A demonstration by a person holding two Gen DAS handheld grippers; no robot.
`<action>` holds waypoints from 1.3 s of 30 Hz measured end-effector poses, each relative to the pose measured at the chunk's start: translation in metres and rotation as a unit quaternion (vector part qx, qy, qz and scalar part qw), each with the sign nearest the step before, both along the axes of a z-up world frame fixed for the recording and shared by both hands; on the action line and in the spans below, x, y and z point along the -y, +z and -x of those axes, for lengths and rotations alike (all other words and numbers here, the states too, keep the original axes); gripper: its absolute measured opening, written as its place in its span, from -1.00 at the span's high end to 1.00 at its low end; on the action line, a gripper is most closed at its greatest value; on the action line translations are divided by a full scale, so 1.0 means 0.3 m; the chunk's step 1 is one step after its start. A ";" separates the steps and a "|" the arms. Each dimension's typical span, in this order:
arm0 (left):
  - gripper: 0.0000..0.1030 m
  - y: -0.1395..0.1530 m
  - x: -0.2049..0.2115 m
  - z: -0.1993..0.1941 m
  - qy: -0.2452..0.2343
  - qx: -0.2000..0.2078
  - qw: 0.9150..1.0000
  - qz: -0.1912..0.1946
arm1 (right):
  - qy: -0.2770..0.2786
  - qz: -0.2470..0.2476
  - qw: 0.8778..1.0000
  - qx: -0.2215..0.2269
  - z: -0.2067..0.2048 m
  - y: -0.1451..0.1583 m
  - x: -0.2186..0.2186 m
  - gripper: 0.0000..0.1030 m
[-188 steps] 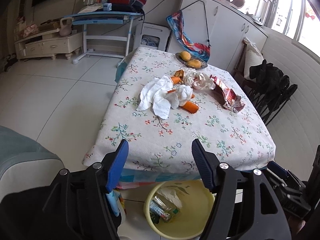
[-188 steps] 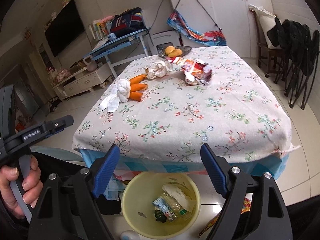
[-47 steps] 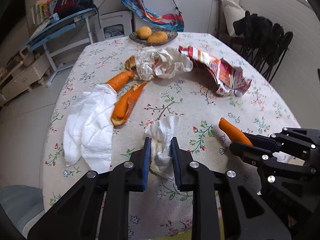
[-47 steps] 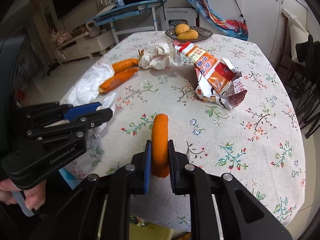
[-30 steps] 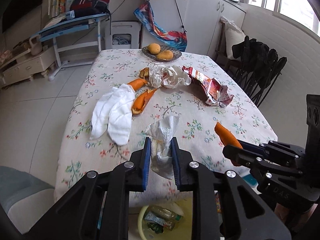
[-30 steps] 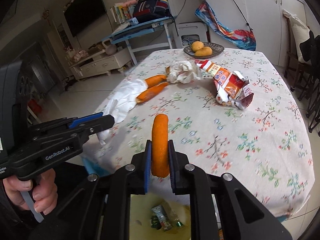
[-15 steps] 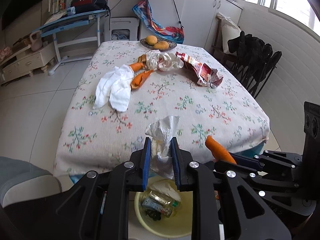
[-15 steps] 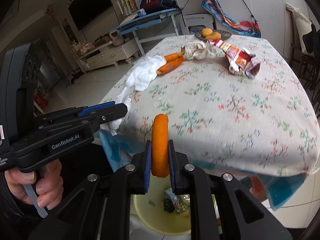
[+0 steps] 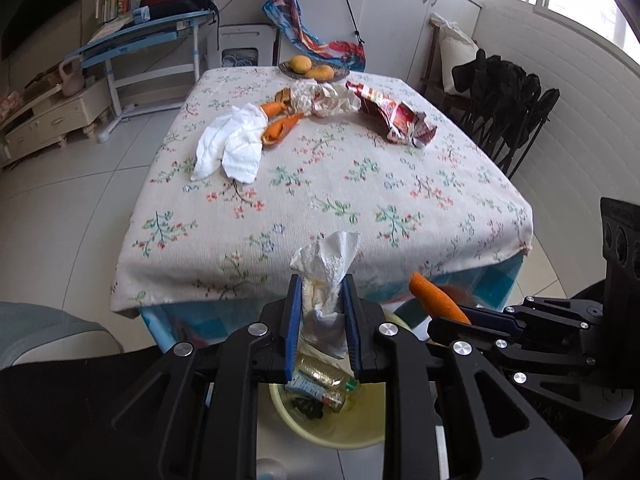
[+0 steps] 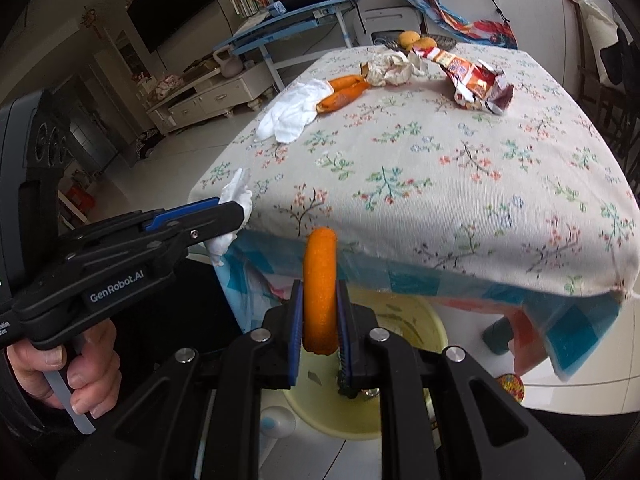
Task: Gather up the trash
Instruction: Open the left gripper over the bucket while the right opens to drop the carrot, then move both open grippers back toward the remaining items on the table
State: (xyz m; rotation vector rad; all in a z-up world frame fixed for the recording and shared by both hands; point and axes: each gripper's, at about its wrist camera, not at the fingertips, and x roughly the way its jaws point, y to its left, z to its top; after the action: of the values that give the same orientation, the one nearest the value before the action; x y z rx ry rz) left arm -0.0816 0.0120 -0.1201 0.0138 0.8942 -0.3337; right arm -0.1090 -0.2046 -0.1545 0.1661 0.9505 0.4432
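My left gripper (image 9: 321,312) pinches a limp, crumpled white tissue (image 9: 325,276); right gripper (image 10: 319,322) clamps a firm, slippery orange carrot piece (image 10: 319,292) mid-length, above the yellow plastic bin (image 9: 320,432).

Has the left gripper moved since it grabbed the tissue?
Yes. The left gripper, shut on the tissue, has pulled back off the table and now hangs past its near edge, above the yellow bin.

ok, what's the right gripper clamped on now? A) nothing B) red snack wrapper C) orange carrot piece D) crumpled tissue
C: in the right wrist view the right gripper pinches the orange carrot piece between its blue pads, above the yellow bin.
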 end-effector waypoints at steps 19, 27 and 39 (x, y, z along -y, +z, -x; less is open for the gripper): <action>0.39 -0.046 0.024 0.048 -0.021 -0.040 0.999 -0.022 | -0.021 -0.012 1.000 -0.018 0.024 -0.020 0.025 0.39; 0.07 -0.053 0.041 0.049 -0.029 -0.048 0.998 -0.035 | -0.031 -0.015 0.999 -0.004 0.028 -0.006 0.033 0.26; -0.07 0.001 -0.023 0.039 0.028 -0.007 0.999 -0.020 | -0.047 -0.024 0.999 0.014 0.031 0.013 0.052 0.20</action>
State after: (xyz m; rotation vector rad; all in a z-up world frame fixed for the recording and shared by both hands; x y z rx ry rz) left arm -0.0934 0.0189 -0.1197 0.0239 0.9130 -0.2643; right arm -0.1183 -0.2201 -0.1508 0.2465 0.9015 0.3801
